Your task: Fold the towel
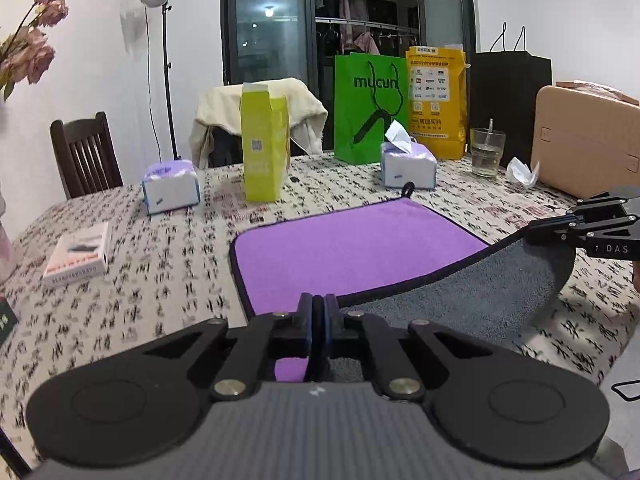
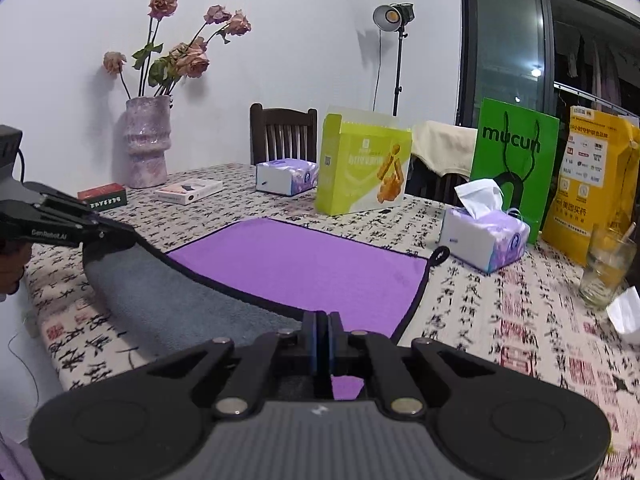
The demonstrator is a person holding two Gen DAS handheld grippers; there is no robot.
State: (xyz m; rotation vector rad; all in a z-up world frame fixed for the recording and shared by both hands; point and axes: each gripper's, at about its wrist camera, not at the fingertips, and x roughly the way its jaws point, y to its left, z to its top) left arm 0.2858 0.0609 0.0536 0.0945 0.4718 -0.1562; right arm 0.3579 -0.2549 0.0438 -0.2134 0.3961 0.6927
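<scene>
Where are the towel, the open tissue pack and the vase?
towel point(image 1: 352, 248), left wrist view, flat purple face.
tissue pack point(image 2: 484, 240), right wrist view, white front side.
vase point(image 2: 147, 140), right wrist view, middle of body.

Beyond left gripper: tablecloth print blurred; cardboard box cut off at right. Right of right gripper: glass blurred, yellow bag cut off.

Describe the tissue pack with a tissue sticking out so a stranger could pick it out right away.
Start at the tall green mucun bag standing at the far edge of the table. Directly in front of it, beside the hanging loop at the purple towel's far corner, lies a white-and-lilac tissue pack. Unlike the sealed pack near the chair, a white tissue sprouts from its top.
</scene>
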